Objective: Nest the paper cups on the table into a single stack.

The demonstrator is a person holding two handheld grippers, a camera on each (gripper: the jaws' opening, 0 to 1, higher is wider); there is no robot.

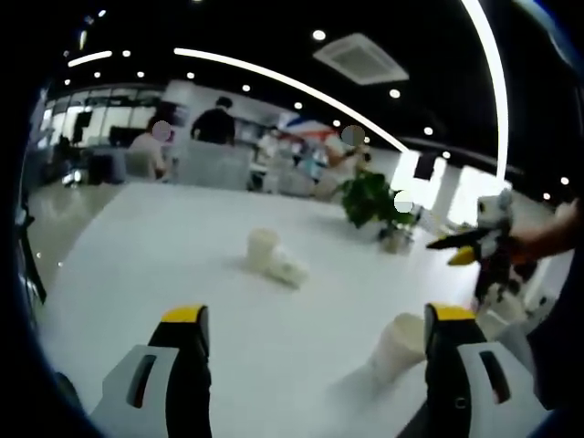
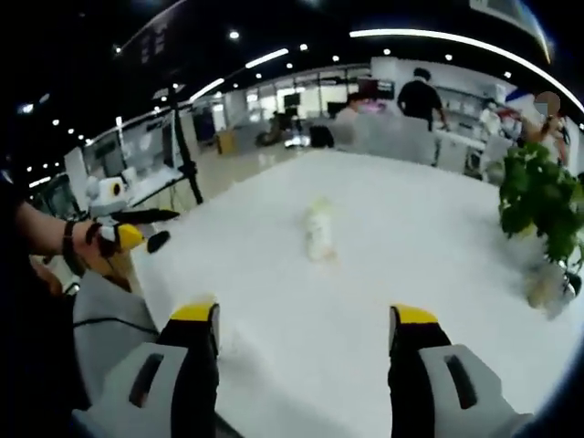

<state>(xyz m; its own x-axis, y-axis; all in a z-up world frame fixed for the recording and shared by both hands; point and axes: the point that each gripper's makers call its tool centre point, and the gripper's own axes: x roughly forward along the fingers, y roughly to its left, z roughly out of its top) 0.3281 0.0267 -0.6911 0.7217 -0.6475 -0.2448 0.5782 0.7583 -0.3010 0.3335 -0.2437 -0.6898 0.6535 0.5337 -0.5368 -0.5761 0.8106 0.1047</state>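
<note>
Open-plan office, long white table [image 1: 164, 246], ceiling strip lights [image 1: 292, 84], air-conditioning cassette [image 1: 360, 57], potted plant [image 2: 538, 196], people at desks [image 1: 205, 123] beyond the fingers

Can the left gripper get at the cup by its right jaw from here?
Probably yes. The left gripper is open, and the upside-down cup stands on the table just inside its right jaw, with bare table around it. A small shift right should centre it.

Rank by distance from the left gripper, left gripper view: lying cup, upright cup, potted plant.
1. Lying cup, on its side just inside the left gripper's right jaw.
2. Upright cup, mid-table, ahead between the jaws.
3. Potted plant, far right of the table.
</note>
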